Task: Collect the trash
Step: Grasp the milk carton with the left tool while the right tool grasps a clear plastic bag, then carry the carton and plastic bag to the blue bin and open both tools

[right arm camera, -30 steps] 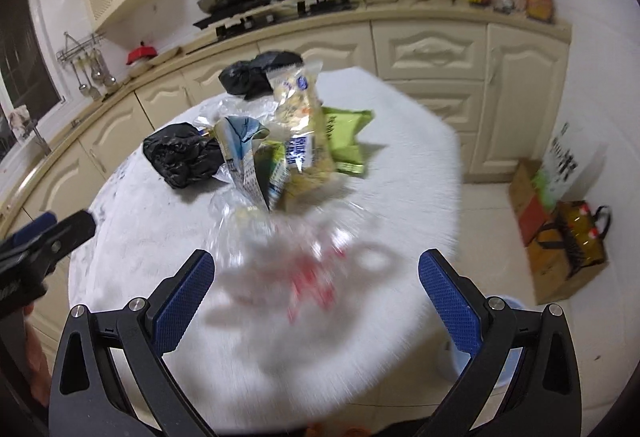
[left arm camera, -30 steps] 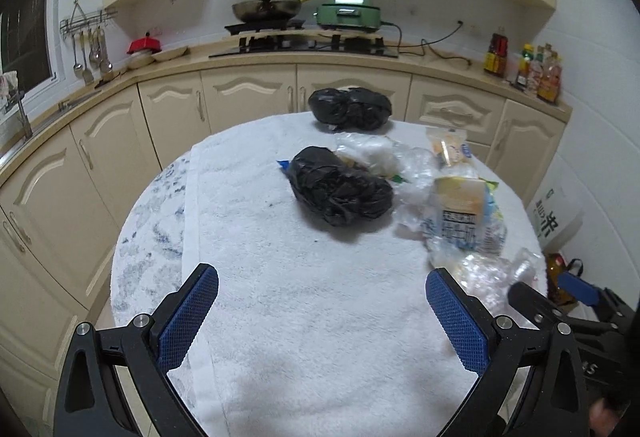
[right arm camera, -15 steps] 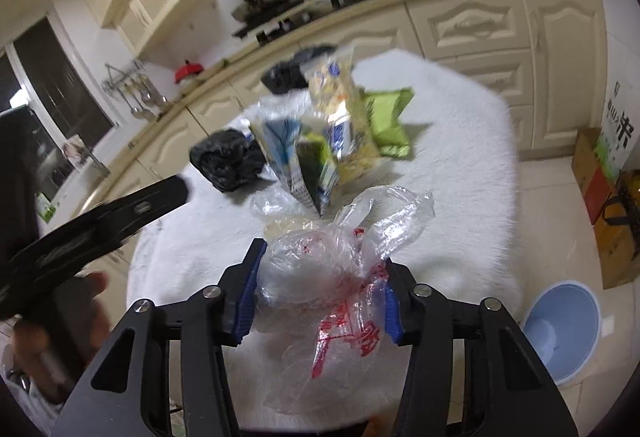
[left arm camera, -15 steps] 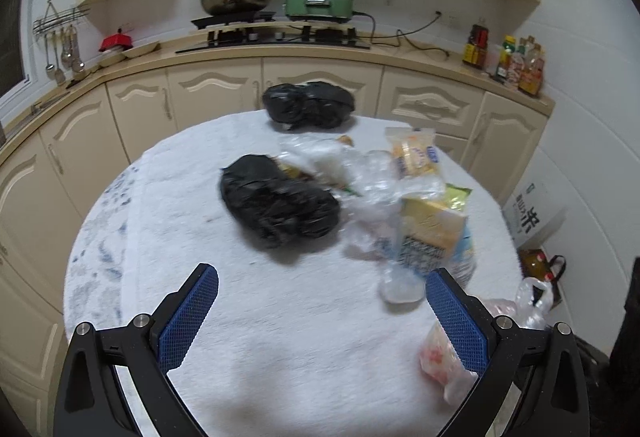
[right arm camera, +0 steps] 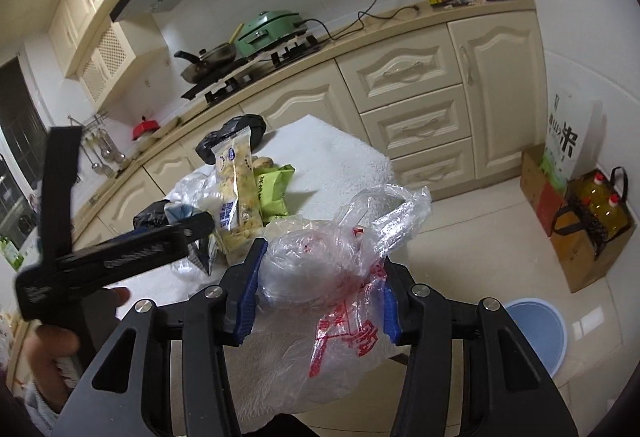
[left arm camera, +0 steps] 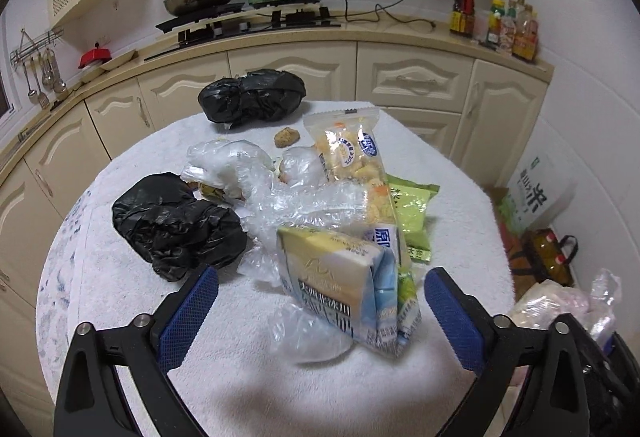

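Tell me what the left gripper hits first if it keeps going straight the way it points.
Most likely the yellow-and-blue snack packet, which stands between the left gripper's open fingers, with a crumpled clear plastic bag at its foot. Depth is unclear, so the bag might touch first.

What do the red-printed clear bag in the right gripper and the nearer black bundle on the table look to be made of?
Red-printed clear bag, pinched by the right gripper: thin glossy plastic film, see-through, crinkled, with bright glints. Nearer black bundle: likely thin opaque plastic bin-bag film, by its sharp shiny creases; its contents are hidden. White table cover: looks like matte towel-like cloth, by its nubby pile.
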Available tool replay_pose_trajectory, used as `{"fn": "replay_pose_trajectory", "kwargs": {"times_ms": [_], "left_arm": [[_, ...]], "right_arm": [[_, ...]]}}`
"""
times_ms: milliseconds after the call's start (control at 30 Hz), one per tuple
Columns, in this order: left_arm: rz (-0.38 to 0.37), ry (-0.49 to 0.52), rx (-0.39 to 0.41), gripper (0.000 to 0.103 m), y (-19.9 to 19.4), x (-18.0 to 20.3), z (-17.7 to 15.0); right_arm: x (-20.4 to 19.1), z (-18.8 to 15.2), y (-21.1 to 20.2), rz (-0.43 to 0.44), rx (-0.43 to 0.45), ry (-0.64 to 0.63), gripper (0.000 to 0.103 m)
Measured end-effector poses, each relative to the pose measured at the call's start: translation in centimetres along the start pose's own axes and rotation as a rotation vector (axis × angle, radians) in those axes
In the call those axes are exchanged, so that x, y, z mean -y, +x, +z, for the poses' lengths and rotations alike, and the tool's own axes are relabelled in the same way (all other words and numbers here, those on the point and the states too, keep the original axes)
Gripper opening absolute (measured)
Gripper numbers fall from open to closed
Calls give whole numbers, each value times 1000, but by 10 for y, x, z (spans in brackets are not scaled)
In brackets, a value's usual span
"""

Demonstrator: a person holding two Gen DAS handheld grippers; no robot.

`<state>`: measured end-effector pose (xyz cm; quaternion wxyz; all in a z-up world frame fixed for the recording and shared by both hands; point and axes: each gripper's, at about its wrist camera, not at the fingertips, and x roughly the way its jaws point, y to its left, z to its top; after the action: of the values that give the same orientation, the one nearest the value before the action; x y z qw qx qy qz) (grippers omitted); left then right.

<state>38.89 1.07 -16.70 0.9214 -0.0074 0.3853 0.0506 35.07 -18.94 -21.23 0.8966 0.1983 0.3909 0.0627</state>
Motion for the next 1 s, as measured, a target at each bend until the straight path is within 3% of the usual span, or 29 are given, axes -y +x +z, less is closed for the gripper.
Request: {"fn": "replay_pose_trajectory", "kwargs": {"times_ms": [33,100,200,267,333,700,867,1000], "left_arm": [[-7,-3,-14,85,7,0,0],[-44,-18,-37,62,13,0,2],[-71,-19,-16,45,13,-5,-1],[-70,-3,20,43,6,-8,-3],[-82,5,36,33,-1,-14,-7],[-145,-10,111,26,-64,-39,-33],[-141,-18,159,25,-95,-34,-42],[-181,10,170,25,-109,-17,-47]], "right_arm": [[1,2,3,8,-3,3,50],[2,2,5,23,-5,1,50],[-1,2,11,40,-15,-6,50],[-4,1,15,52,-25,-10,50],[-6,0,18,66,-32,-12,50],[-13,-4,7,137,-27,-8,50],[-2,-1,-6,151,-17,7,50],[12,-3,-17,147,-1,32,50]]}}
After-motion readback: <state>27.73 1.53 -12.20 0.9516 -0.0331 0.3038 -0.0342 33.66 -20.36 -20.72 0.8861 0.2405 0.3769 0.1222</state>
